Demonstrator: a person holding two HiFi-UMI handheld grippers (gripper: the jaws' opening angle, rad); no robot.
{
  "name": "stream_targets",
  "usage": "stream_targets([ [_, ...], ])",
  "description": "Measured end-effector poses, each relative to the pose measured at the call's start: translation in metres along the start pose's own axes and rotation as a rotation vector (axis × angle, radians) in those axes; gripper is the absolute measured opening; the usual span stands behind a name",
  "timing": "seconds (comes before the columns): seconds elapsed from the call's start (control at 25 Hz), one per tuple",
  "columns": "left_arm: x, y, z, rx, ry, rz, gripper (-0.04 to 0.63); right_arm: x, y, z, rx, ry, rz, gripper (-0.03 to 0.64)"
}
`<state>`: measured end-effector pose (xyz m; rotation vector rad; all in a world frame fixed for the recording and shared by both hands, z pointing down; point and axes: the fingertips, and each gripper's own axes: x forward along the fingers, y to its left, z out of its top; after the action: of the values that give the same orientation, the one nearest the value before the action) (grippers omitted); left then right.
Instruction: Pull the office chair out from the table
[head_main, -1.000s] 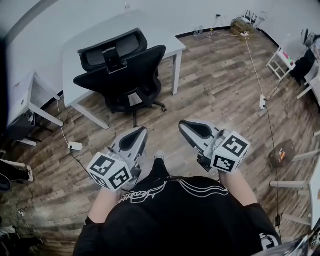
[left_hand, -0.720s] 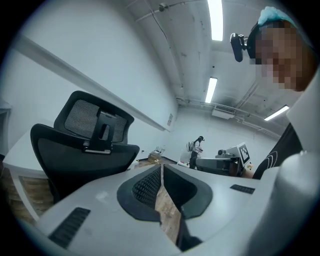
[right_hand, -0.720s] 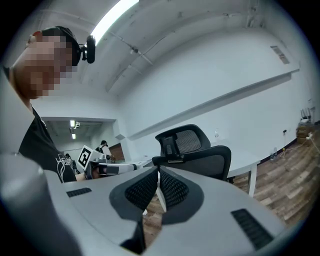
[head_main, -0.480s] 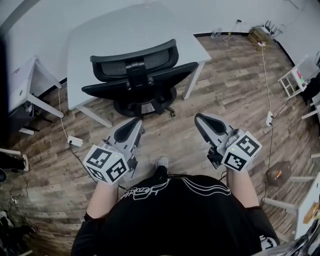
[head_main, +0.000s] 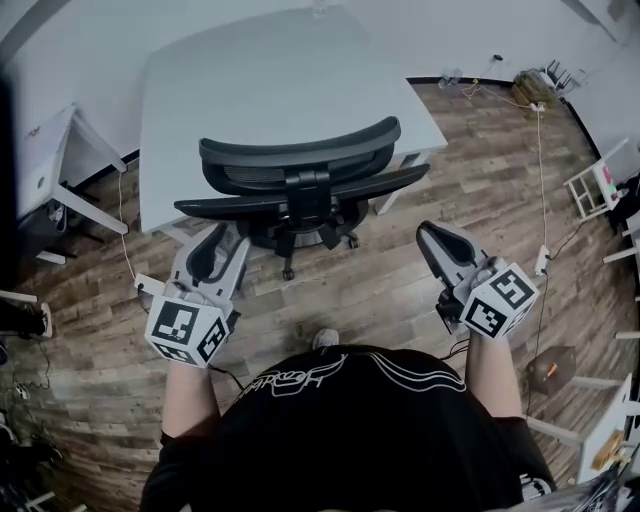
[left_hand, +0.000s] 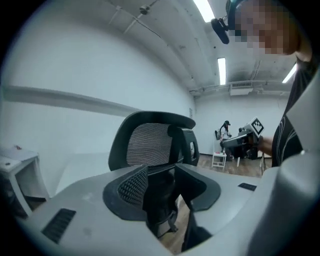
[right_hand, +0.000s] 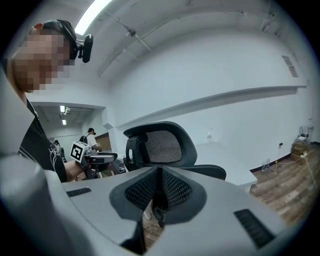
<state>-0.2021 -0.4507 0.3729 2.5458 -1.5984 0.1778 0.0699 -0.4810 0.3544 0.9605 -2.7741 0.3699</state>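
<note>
Left gripper view: left gripper jaws have just parted, with nothing between them; chair backrest is ahead, untouched. Right gripper is closed and empty. Both are nearer the chair than a second ago, judged a reach for the backrest. Seat is tucked at the desk's near edge. Bare floor lies behind; power strip to the left.

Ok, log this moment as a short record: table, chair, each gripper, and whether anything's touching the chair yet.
table: white, behind the chair
chair: black office chair, mesh backrest toward the person, drawn up to the table's near edge
left gripper: fingers apart, have just been opening, nothing between them
right gripper: fingers together, empty
contact: neither gripper touches the chair yet
</note>
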Motion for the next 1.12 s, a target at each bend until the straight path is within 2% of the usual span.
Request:
stream_targets([
  [0.2,0.005,0.030,-0.011,0.227,0.091,0.065,0.243,0.012,-0.022,0.007,-0.051,0.017,-0.053,0.041],
  [0.32,0.007,0.042,-0.015,0.369,0.141,0.095,0.266,0.019,-0.034,0.009,-0.134,0.046,-0.108,0.045],
  [0.36,0.009,0.046,-0.017,0.407,0.159,0.100,0.270,0.022,-0.036,0.008,-0.160,0.062,-0.117,0.061],
  [0.48,0.013,0.058,-0.025,0.495,0.208,0.106,0.273,0.033,-0.039,0.004,-0.223,0.111,-0.094,0.164],
  [0.52,0.014,0.062,-0.029,0.515,0.224,0.105,0.275,0.038,-0.040,0.003,-0.259,0.129,-0.085,0.222],
  [0.56,0.015,0.066,-0.032,0.535,0.242,0.101,0.275,0.043,-0.041,0.002,-0.313,0.150,-0.084,0.266],
  [0.6,0.015,0.069,-0.035,0.558,0.260,0.093,0.275,0.048,-0.043,0.002,-0.387,0.176,-0.093,0.274],
  [0.76,0.021,0.080,-0.036,0.677,0.324,0.049,0.278,0.065,-0.063,-0.008,-0.766,0.332,-0.160,0.285],
  [0.84,0.023,0.084,-0.037,0.725,0.353,0.032,0.278,0.073,-0.074,-0.015,-0.906,0.399,-0.179,0.285],
  [1.0,0.027,0.093,-0.045,0.784,0.415,-0.007,0.277,0.087,-0.089,-0.025,-1.068,0.498,-0.178,0.284],
  [1.12,0.030,0.099,-0.053,0.814,0.461,-0.032,0.277,0.094,-0.098,-0.032,-1.137,0.550,-0.188,0.285],
])
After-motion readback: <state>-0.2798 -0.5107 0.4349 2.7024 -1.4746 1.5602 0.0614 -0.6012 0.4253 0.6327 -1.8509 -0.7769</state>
